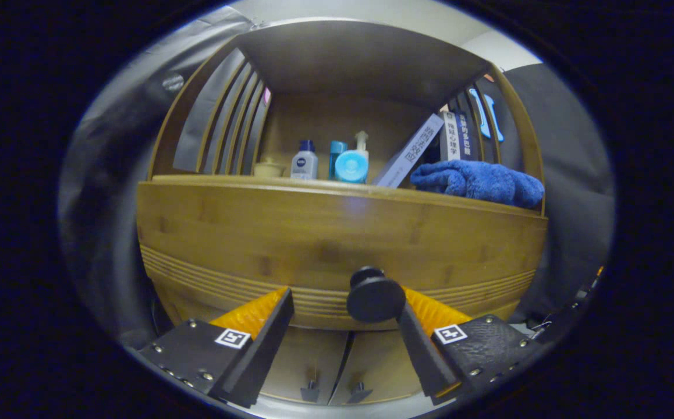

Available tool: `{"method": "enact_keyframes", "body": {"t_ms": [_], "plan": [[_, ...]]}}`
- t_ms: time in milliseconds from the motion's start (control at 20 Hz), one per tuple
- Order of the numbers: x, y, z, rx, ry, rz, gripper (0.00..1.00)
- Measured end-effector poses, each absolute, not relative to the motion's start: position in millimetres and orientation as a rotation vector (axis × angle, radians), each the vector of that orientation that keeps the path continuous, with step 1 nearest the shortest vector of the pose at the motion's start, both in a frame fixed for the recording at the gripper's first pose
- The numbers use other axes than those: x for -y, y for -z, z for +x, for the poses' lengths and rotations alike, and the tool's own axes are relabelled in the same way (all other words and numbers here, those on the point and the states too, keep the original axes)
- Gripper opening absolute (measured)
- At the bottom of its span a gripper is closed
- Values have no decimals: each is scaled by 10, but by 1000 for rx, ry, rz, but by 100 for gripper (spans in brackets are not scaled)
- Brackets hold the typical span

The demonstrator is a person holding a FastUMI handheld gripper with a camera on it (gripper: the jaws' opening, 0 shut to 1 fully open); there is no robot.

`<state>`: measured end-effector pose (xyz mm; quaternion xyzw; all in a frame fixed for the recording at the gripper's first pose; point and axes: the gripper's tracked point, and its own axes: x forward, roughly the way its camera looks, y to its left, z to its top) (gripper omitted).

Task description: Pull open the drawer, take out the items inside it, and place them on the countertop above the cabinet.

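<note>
The wooden drawer front of the cabinet stands close ahead, and what is inside the drawer is hidden. Its round black knob sits between my fingertips, right against the inner side of the right finger and well apart from the left finger. My gripper is open, with only the knob in the gap. Above the drawer runs the countertop, a shelf niche holding several things.
On the countertop stand a small jar, a white bottle, a blue pump bottle, leaning books and a folded blue towel. Two lower cabinet doors with small handles sit below the drawer.
</note>
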<state>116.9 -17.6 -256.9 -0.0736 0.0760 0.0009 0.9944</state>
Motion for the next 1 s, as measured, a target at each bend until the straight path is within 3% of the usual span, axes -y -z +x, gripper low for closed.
{"method": "enact_keyframes", "body": {"t_ms": [100,250,1000], "plan": [[157,2756,1076,-269,-20,-111,99],[257,2560,865,-252,11,-128,97],[714,108,-1182,-25,39,-98,96]]}}
